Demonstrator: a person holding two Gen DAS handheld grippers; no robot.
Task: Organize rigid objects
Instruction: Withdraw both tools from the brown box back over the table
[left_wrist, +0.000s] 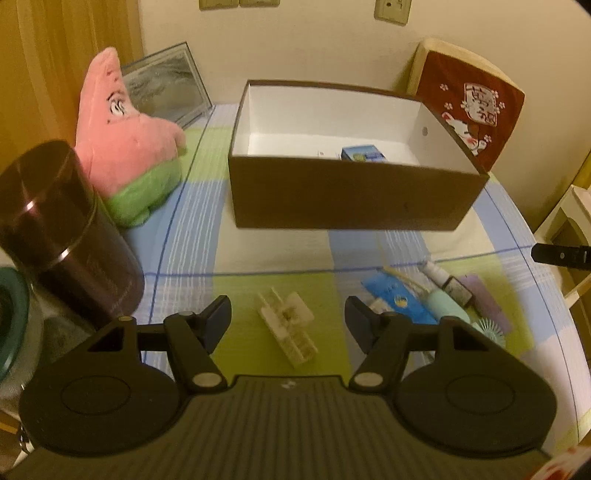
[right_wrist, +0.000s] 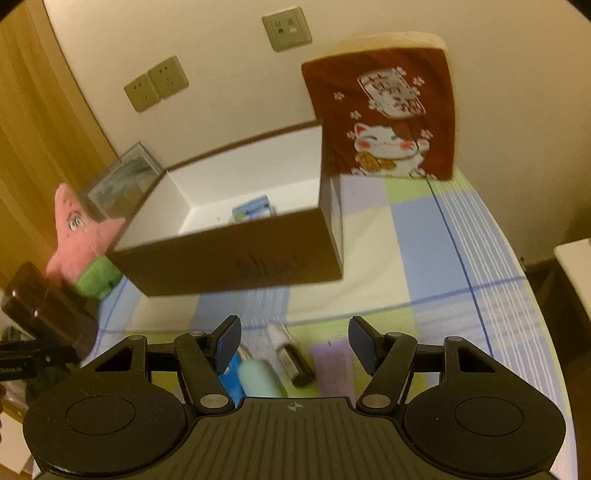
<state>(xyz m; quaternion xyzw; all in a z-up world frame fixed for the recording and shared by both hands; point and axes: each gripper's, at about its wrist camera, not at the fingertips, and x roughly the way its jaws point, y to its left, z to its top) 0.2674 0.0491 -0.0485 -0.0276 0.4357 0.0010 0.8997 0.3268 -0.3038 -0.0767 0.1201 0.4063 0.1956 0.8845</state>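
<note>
A brown box with a white inside stands open on the checked tablecloth and holds a small blue carton. My left gripper is open, with a cream plastic clip-like piece lying on the cloth between its fingers. To its right lie a blue packet, a mint tube and a small dark bottle. My right gripper is open above the dark bottle, the mint tube and a lilac packet. The box lies ahead.
A pink starfish plush, a dark cylinder can and a picture frame stand on the left. A red cat cushion leans on the wall behind the box. The table edge runs on the right.
</note>
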